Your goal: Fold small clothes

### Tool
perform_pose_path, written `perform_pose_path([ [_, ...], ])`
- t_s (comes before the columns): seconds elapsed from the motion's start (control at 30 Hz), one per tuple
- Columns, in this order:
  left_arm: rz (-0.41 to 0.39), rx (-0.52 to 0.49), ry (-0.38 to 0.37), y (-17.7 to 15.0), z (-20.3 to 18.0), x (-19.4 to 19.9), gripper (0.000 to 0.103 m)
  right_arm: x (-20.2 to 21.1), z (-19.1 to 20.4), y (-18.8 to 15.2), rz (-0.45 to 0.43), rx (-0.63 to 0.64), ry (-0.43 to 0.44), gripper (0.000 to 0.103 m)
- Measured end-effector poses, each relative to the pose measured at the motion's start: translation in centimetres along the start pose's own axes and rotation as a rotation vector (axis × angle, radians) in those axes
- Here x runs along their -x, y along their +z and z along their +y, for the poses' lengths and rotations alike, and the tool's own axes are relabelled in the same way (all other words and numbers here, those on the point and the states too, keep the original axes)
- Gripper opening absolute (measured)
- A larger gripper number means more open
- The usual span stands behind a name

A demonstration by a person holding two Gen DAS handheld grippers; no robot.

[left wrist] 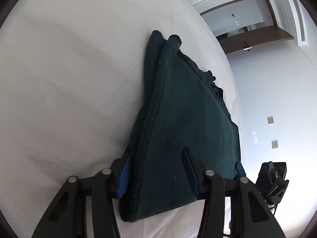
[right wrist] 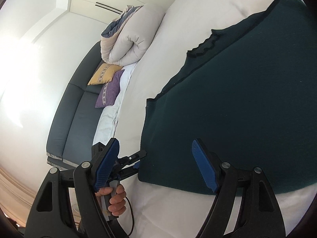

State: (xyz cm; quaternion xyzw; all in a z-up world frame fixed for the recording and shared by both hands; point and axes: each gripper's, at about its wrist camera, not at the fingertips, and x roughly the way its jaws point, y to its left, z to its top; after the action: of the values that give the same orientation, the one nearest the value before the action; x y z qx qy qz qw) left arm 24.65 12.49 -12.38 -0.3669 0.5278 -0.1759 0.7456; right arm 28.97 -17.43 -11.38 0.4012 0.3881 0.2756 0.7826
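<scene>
Teal garment (left wrist: 178, 119) seemingly between left fingers (left wrist: 123, 175).

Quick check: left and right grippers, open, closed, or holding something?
Left gripper: open, fingers straddling the edge of the dark green garment, not clamped.
Right gripper: open, holding nothing, just over the garment.

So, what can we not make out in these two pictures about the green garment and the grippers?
- Right wrist view: the green garment runs past the right edge, so its full shape is unknown.
- Left wrist view: its top layer hides how many folds lie beneath.
- Left wrist view: the open left gripper straddles the cloth edge; contact is unclear.
- Right wrist view: the right gripper is open; its height above the bed cannot be judged.
</scene>
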Motion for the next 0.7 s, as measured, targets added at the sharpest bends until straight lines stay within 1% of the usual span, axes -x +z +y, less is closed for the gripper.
perform_pose_path([
  [0.03, 0.01, 0.023, -0.017, 0.1, 0.4, -0.1, 0.036, -1.1, 0.3, 0.4, 0.019, 0.002, -0.001, 0.076],
  [0.07, 0.022, 0.049, -0.037, 0.1, 0.8, -0.3, 0.022, -2.2, 0.5, 0.7, 0.035, -0.001, -0.006, 0.076],
  [0.1, 0.031, 0.073, -0.055, 0.1, 1.3, -0.5, 0.015, -2.4, 0.5, 0.7, 0.044, -0.003, -0.009, 0.076],
  [0.13, 0.029, 0.093, -0.076, 0.0, 1.7, -0.5, 0.015, -3.5, 0.7, 1.1, 0.058, -0.005, -0.009, 0.076],
  [0.17, 0.022, 0.1, -0.088, -0.1, 1.8, -0.4, 0.013, -3.0, 0.9, 0.7, 0.067, -0.005, -0.006, 0.076],
  [0.2, 0.011, 0.101, -0.1, -0.3, 1.8, -0.2, 0.012, -3.5, 0.6, 0.8, 0.076, -0.007, -0.006, 0.076],
  [0.3, -0.022, 0.114, -0.131, -0.7, 1.9, 0.4, 0.011, -6.1, 0.5, 1.4, 0.103, -0.023, -0.001, 0.076],
  [0.43, -0.057, 0.102, -0.136, -0.7, 0.9, 1.1, 0.011, -9.0, -0.3, 1.7, 0.143, -0.046, 0.006, 0.076],
  [0.47, -0.064, 0.09, -0.131, -0.7, 0.5, 1.4, 0.01, -8.8, -0.6, 1.3, 0.157, -0.051, 0.006, 0.076],
  [0.53, -0.071, 0.066, -0.126, -0.7, -0.6, 1.9, 0.01, -10.3, -1.9, 1.2, 0.201, -0.064, -0.006, 0.075],
  [0.57, -0.075, 0.047, -0.123, -0.7, -1.5, 2.0, 0.01, -10.6, -2.6, 1.2, 0.208, -0.073, 0.007, 0.075],
  [0.63, -0.085, 0.001, -0.124, -0.7, -3.7, 2.2, 0.01, -10.5, -3.6, 1.5, 0.208, -0.112, 0.071, 0.074],
  [0.7, -0.085, -0.065, -0.119, -0.8, -6.7, 2.0, 0.01, -9.7, -4.1, 1.9, 0.186, -0.144, 0.105, 0.075],
])
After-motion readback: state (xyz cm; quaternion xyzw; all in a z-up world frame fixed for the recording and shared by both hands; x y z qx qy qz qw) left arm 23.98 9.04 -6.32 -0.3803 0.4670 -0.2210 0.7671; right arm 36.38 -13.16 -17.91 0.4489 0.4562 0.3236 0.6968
